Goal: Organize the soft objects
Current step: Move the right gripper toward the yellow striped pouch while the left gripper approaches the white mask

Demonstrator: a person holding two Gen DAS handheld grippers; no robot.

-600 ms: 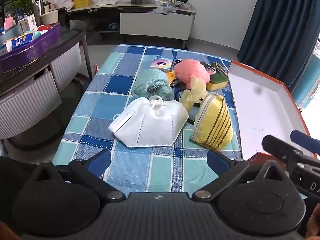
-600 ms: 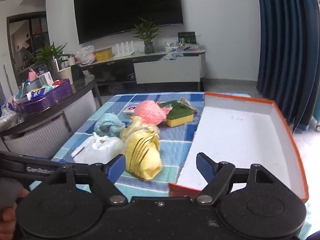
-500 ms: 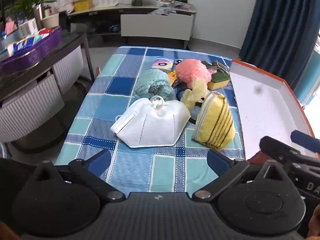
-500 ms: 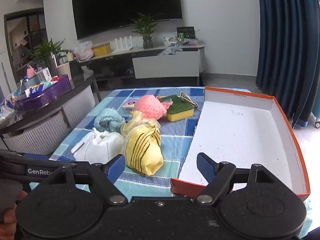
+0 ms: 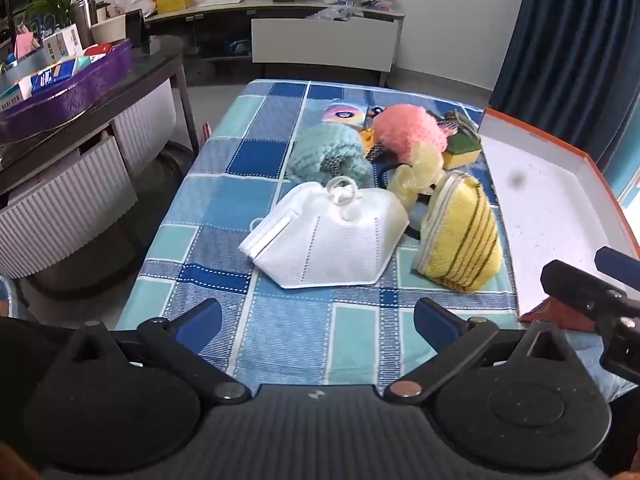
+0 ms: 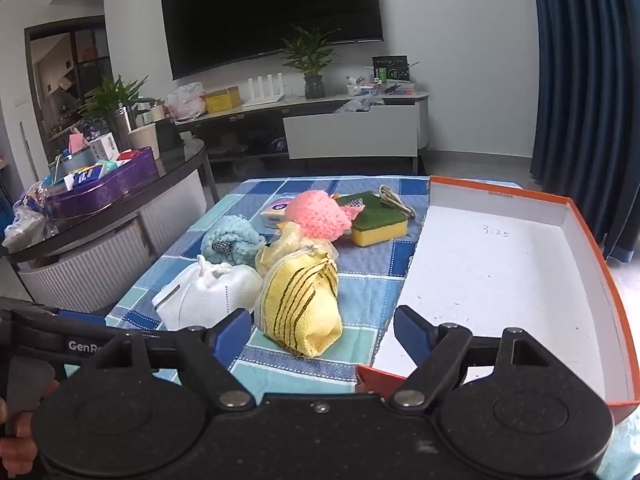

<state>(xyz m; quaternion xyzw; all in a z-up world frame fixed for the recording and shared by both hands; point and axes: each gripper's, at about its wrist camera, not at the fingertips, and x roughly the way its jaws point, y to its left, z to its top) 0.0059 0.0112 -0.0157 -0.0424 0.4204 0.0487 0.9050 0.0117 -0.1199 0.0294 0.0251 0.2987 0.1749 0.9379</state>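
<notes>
On the blue checked tablecloth (image 5: 256, 160) lie a white face mask (image 5: 328, 240) (image 6: 208, 296), a yellow striped cloth bundle (image 5: 460, 236) (image 6: 300, 304), a teal fluffy ball (image 5: 328, 156) (image 6: 230, 240), a pink fluffy ball (image 5: 408, 132) (image 6: 318, 214), a pale yellow crumpled piece (image 5: 416, 172) and a green-and-yellow sponge (image 6: 378, 226). An orange-rimmed white box (image 6: 592, 248) (image 5: 540, 200) sits to the right, with nothing inside. My left gripper (image 5: 318, 320) is open short of the mask. My right gripper (image 6: 322, 330) is open just before the yellow bundle.
A dark side table with a purple tray (image 5: 68, 92) of small packs stands to the left. A TV cabinet (image 6: 352, 136) with a plant and a wall TV is behind. Blue curtains (image 6: 584, 80) hang at the right. The right gripper's finger (image 5: 580, 288) shows in the left wrist view.
Both grippers have edged a little toward the table, and the objects look slightly nearer. Jaws stay wide and nothing has been touched.
</notes>
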